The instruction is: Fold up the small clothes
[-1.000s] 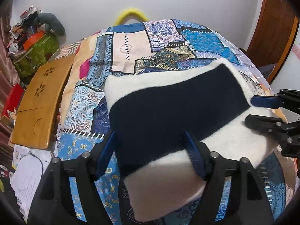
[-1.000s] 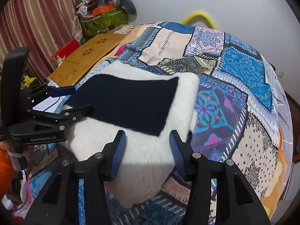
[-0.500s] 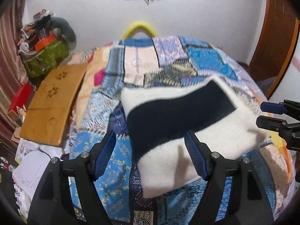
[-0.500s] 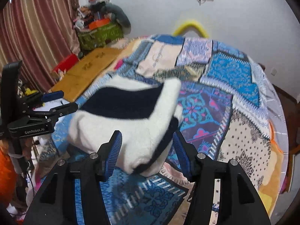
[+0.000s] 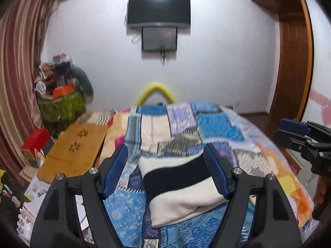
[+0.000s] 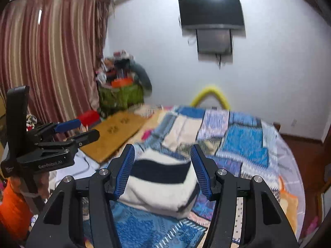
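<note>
Both of my claws have lifted back from the folded black-and-cream garment (image 5: 182, 188), left claw (image 5: 165, 171) wide open and empty, right claw (image 6: 163, 170) just opened partway and empty, leaving it lying on the bed (image 5: 219, 128), apparently finished.

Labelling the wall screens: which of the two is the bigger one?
The upper screen, a wide black curved one. The lower screen directly beneath it is narrower and greyer, with a cable hanging from its bottom edge.
</note>
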